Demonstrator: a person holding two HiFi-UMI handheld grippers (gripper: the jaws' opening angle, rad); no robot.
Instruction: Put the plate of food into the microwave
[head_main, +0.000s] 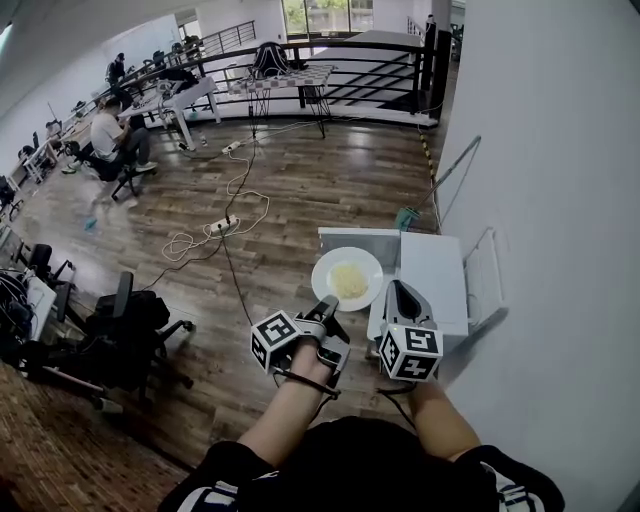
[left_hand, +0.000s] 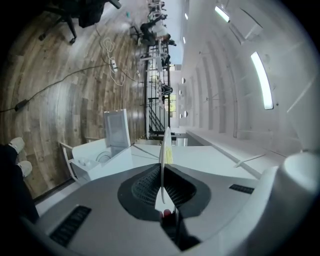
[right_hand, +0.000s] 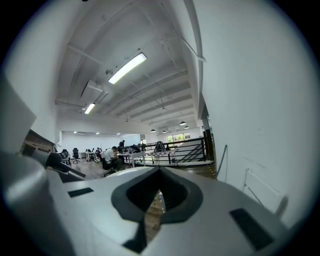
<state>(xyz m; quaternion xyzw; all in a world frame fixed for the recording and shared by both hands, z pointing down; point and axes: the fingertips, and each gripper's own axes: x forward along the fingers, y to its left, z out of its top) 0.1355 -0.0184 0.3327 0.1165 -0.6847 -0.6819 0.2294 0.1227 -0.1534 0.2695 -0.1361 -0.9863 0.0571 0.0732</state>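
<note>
The white plate (head_main: 328, 272) with yellow food (head_main: 350, 281) hangs in the air above the wooden floor (head_main: 290, 190), just left of the white microwave (head_main: 432, 275) and its open door (head_main: 358, 240). The left gripper (head_main: 327, 303) has its fingers clamped on the plate's near rim. The right gripper (head_main: 401, 292) hovers over the microwave, fingers together and holding nothing.

Dark wooden floor (head_main: 300, 190) with loose cables (head_main: 215, 235) spreads ahead of the left tool (head_main: 328, 302). A white wall (head_main: 560, 150) rises right of the right tool (head_main: 397, 287); black railing (head_main: 330, 55) far ahead.
</note>
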